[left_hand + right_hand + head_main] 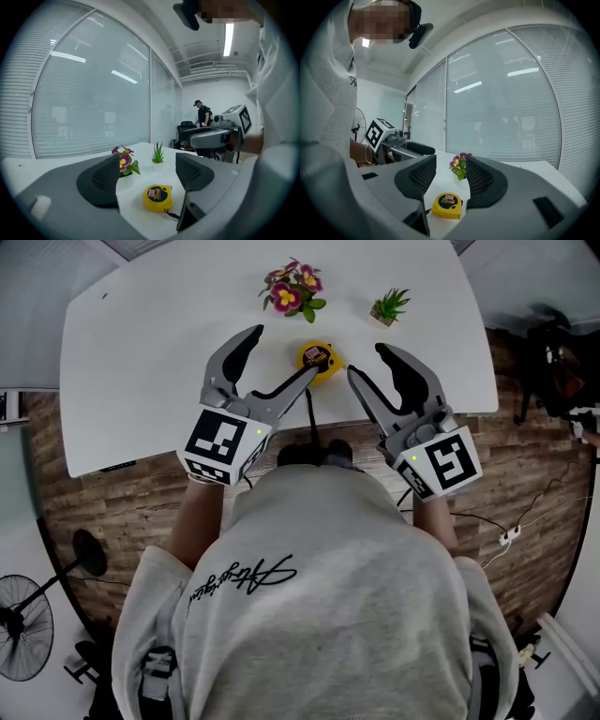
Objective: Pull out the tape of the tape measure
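A yellow tape measure (317,359) lies flat on the white table (141,352) near its front edge, with a thin black strap (310,413) trailing toward me. My left gripper (281,357) hovers just left of it, jaws open and empty. My right gripper (368,362) hovers just right of it, also open and empty. In the left gripper view the tape measure (158,197) sits low, beyond the left gripper (147,173). In the right gripper view the tape measure (447,205) lies below and ahead of the right gripper (451,176).
A pot of pink and yellow flowers (292,289) and a small green plant (389,306) stand behind the tape measure. A fan (23,638) stands on the wood floor at left. A person (203,114) stands far off by the chairs. Blinds cover the windows.
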A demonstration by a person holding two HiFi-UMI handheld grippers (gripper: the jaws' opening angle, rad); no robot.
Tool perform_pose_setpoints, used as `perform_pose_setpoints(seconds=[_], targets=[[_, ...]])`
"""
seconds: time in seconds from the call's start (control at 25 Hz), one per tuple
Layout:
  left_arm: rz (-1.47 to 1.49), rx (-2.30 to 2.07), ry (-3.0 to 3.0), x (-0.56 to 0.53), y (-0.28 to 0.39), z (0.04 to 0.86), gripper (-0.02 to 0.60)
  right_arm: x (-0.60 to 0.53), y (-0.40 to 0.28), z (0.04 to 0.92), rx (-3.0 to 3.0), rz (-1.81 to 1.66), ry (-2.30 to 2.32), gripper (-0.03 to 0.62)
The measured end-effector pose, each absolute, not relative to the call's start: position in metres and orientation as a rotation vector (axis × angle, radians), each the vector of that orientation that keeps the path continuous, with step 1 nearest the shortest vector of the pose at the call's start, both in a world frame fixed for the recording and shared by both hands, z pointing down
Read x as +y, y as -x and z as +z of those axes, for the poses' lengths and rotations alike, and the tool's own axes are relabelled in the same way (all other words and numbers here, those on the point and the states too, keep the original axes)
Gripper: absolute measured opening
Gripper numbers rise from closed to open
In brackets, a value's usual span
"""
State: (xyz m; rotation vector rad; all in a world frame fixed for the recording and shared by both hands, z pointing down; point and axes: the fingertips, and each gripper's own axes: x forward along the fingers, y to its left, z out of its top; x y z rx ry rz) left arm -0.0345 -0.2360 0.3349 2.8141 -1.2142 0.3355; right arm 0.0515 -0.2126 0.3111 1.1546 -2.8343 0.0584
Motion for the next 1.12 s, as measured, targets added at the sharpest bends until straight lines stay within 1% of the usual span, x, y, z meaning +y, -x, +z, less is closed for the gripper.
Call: perform_pose_setpoints(seconds=[0.08,0.2,0.36,0.6,0.88,1.0,1.12], targets=[[0.278,-1.227,-2.818,-0.234,0.041,0.323,0.327,-0.213,-0.049,0.307,-2.843,0.06,-1.171,0.19],[0.228,-1.235,-2.834,-0.23,0.049,0.31,0.322,-0.211,-0.045,0.303,-2.861,0.079,-1.18,0.19],[0.201,-1.244,-2.86,-0.225,0.06,0.297,0.258,-0.206,-0.036,0.293,-2.901,0.11,-1.201,0.184],[0.2,-1.202,-2.892,-0.215,0.074,0.297,0.144,-0.196,-0.019,0.291,-2.915,0.101,-1.216,0.115],[0.182,-1.157,-2.924,-0.2,0.09,0.292,0.075,-0.185,-0.005,0.289,-2.916,0.088,-1.265,0.063],[0.157,-1.146,-2.932,-0.196,0.094,0.289,0.055,-0.181,-0.001,0.287,-2.912,0.068,-1.276,0.046],[0.146,-1.144,-2.936,-0.192,0.096,0.287,0.02,-0.178,0.0,0.284,-2.907,0.057,-1.292,0.021]])
